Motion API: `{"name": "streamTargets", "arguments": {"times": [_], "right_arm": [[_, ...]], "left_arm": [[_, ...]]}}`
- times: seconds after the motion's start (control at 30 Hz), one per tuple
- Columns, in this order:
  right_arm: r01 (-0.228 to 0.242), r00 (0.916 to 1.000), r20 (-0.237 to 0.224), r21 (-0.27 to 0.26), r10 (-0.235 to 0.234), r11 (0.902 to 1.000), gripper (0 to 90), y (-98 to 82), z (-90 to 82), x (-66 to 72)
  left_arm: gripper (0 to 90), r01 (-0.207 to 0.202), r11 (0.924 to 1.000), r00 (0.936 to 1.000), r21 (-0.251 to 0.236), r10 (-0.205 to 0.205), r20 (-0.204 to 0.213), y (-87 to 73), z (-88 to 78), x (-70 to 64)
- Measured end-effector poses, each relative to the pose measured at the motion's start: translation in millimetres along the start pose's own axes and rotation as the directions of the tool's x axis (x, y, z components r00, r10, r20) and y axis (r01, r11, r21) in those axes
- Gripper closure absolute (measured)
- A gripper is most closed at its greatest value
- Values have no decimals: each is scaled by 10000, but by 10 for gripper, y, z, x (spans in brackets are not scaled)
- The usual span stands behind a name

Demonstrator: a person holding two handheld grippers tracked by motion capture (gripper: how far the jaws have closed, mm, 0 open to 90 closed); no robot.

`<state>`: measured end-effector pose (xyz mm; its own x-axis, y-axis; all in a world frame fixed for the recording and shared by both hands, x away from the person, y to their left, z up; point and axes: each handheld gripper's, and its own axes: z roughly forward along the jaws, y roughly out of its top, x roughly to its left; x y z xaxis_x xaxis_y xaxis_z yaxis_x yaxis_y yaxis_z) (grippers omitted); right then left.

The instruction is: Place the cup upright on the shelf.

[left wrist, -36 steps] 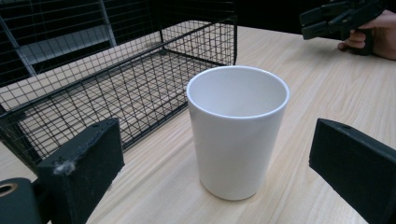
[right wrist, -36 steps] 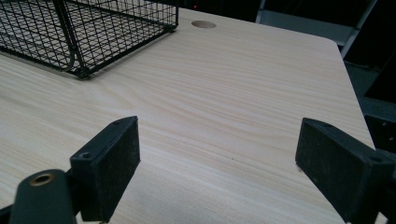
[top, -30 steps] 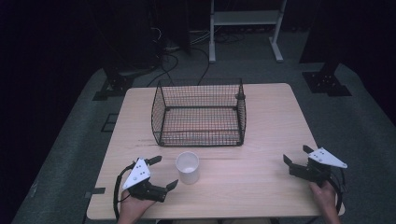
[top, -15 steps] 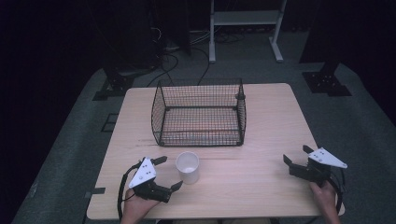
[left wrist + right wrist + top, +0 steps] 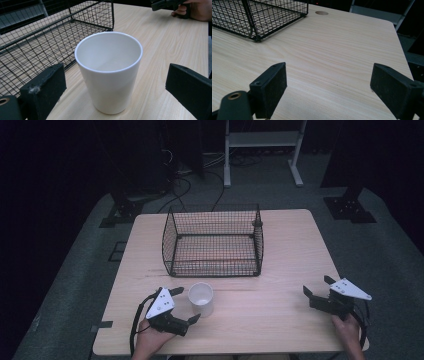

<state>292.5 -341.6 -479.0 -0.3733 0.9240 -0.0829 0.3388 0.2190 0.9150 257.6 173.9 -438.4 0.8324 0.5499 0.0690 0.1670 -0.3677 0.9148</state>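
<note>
A white cup (image 5: 201, 298) stands upright and empty on the wooden table (image 5: 270, 260), just in front of a black wire basket (image 5: 214, 242). My left gripper (image 5: 186, 304) is open at the cup's left side, one jaw on each side of it without touching. In the left gripper view the cup (image 5: 109, 72) stands between the wide-apart jaws of the left gripper (image 5: 120, 92). My right gripper (image 5: 316, 286) rests open near the table's right front corner, with bare wood between its jaws in the right gripper view, where the right gripper (image 5: 329, 86) points toward the basket (image 5: 259, 15).
The basket is empty and open at the top. A round cable hole (image 5: 321, 12) sits near the table's far edge. Beyond the table stand a white frame (image 5: 260, 145), dark stands and cables on the grey floor.
My left gripper has moved right and forward toward the cup, so its jaws now straddle it. The right gripper has barely moved.
</note>
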Motion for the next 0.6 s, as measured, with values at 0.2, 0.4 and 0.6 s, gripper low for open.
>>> {"name": "streamTargets", "arguments": {"times": [0.2, 0.4, 0.6], "right_arm": [[-3, 10000, -14, -4, 3, 10000, 130, 0, 0, -1], [-8, 10000, -16, -4, 8, 10000, 130, 0, 0, -1], [0, 10000, -30, -18, 0, 10000, 130, 0, 1, -1]], "left_arm": [[23, -72, 9998, 10000, 195, 71, 65, 13, 73, -3], [24, -91, 9992, 9997, 383, 82, 226, 15, 141, 21], [24, -144, 9978, 9993, 650, 122, 340, 23, 221, 28]]}}
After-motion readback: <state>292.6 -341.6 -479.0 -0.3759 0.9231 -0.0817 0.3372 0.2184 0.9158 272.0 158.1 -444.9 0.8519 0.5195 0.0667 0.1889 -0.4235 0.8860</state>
